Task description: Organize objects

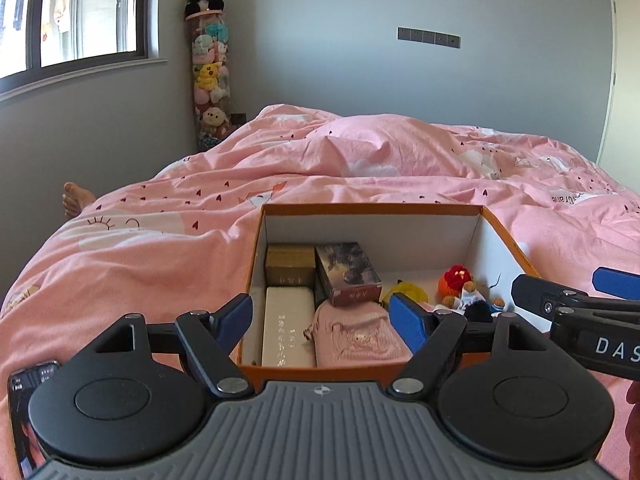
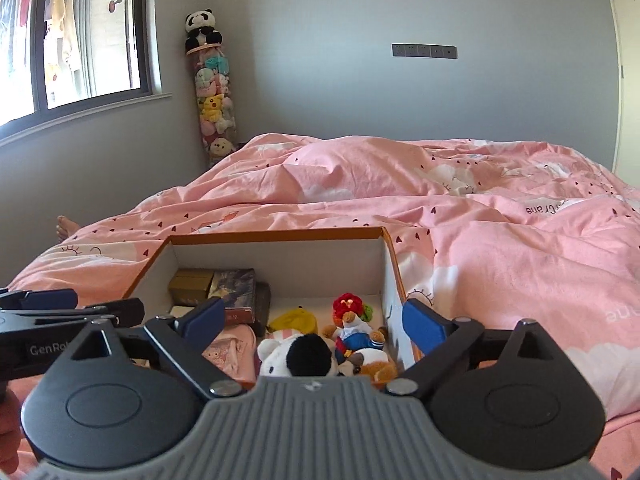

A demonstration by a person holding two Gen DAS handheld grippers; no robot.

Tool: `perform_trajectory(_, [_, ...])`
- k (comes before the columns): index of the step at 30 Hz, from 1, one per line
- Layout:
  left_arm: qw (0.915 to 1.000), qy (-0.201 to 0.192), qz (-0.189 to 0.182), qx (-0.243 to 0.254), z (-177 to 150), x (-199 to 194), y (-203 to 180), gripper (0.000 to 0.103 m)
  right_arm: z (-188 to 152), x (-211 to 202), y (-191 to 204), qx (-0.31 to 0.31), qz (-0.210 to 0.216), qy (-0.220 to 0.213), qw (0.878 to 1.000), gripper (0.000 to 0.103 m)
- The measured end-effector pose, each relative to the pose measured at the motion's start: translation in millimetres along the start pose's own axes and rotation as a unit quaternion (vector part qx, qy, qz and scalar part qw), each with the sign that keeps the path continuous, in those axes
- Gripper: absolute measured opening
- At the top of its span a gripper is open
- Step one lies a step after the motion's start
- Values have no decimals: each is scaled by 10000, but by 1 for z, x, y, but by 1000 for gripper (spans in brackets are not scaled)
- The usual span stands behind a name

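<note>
An open orange cardboard box (image 1: 372, 209) with white inner walls sits on the pink bed; it also shows in the right wrist view (image 2: 276, 236). Its left half holds a gold box (image 1: 290, 264), a dark picture box (image 1: 348, 274), a long cream case (image 1: 289, 326) and a pink pouch (image 1: 356, 334). Its right half holds plush toys: a yellow one (image 2: 294, 320), a red-headed doll (image 2: 350, 316), a black-and-white plush (image 2: 300, 358). My left gripper (image 1: 322, 318) is open and empty above the box's near left. My right gripper (image 2: 314, 322) is open and empty above the near right.
The pink duvet (image 1: 360, 152) covers the bed in rumpled folds. A tall clear tube of plush toys (image 1: 210, 68) with a panda on top stands in the corner by the window. A bare foot (image 1: 76, 198) shows at the bed's left edge. A phone (image 1: 24, 412) lies near left.
</note>
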State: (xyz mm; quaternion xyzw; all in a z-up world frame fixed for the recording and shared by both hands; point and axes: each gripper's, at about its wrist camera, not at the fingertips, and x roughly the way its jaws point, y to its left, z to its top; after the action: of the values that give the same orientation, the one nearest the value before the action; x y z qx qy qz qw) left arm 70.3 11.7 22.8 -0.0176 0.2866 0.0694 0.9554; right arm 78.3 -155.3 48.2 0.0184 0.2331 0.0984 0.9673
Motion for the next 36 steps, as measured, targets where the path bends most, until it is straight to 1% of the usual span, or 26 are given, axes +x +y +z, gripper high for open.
perform_trajectory(6, [9997,209,52,-130,-15,2,2,90,-23,8,2,83,-124,241,9996,96])
perform_trajectory(10, [9993,326,126,-99,-25,3,0,90,-31,9,-1,105,-239,206,9994,96])
perform_trajectory(14, [9985,532,102,-22,-34,6,-5,90,-34,7,-4,201,-248,156,9994,100])
perform_trajectory(22, [9986,500,145,43,-34,2,-9,90,-39,9,-5,244,-202,259,9992,101])
perform_trajectory(36, [9984,536,131,87,-34,3,-11,90,-42,10,-8,305,-162,295,9990,101])
